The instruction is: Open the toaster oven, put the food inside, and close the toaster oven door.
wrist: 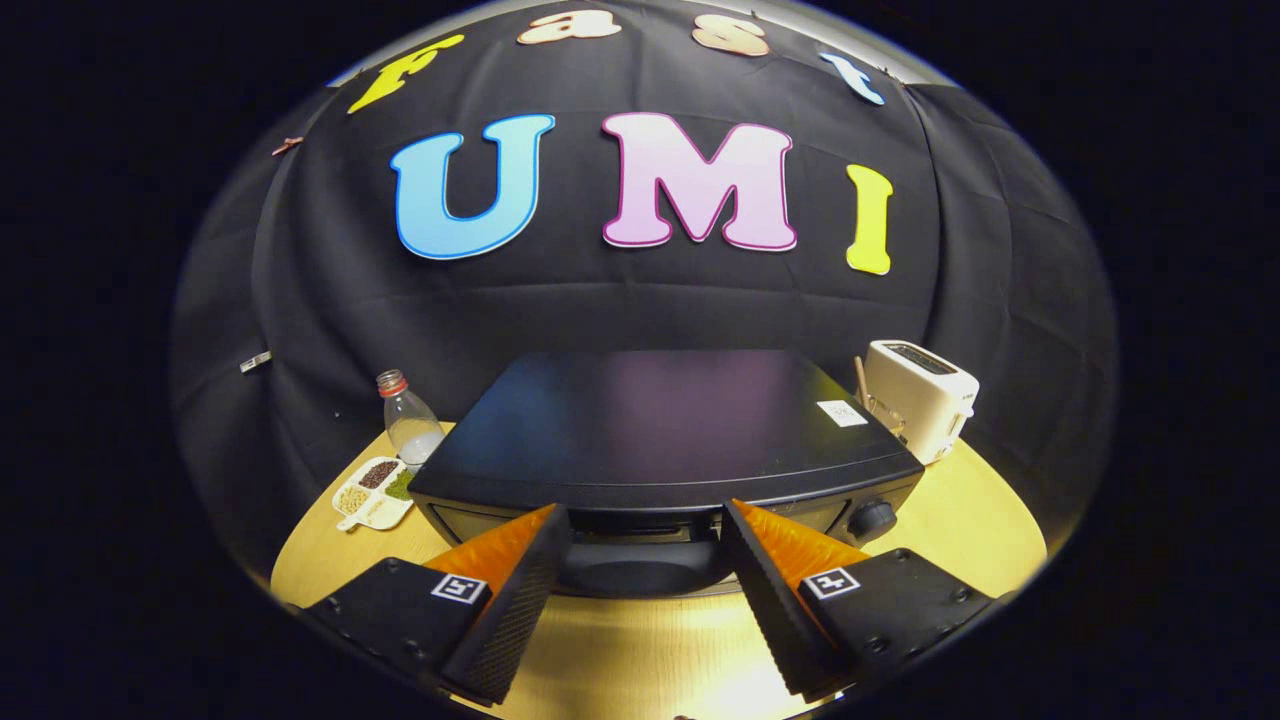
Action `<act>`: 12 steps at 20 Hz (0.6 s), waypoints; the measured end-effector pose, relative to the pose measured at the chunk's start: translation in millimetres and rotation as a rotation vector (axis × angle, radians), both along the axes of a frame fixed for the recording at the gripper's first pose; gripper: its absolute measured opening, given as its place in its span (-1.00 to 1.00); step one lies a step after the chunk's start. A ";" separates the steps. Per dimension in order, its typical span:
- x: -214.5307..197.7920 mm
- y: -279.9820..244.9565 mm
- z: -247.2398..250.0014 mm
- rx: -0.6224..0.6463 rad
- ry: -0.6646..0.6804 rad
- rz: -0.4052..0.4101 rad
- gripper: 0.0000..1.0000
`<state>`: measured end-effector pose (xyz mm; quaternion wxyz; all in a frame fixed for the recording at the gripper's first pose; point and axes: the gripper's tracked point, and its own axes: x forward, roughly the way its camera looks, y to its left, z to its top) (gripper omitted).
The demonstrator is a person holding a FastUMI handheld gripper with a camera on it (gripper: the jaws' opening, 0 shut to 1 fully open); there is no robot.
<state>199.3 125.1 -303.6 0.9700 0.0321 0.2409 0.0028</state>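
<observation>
Two fingers [640,560] spread before toaster oven [660,430], bottle [408,420] left, toaster [920,398] right

The toaster oven [665,425] has a smooth, semi-gloss top that looks like painted metal, standing on a smooth pale wood-look table [620,650]. The gripper [640,560], fingers spread apart, shows finely ribbed, matt pads [515,610]. At right a glossy plastic-looking toaster [920,398]; at left a clear plastic bottle [410,420] and glossy divided dish [372,492].
</observation>
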 end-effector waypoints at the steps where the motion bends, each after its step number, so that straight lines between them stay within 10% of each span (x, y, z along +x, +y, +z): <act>1: -4.4 -0.3 5.4 -0.004 0.005 -0.001 0.98; 12: -88.2 -0.7 -32.2 0.007 0.137 0.041 0.98</act>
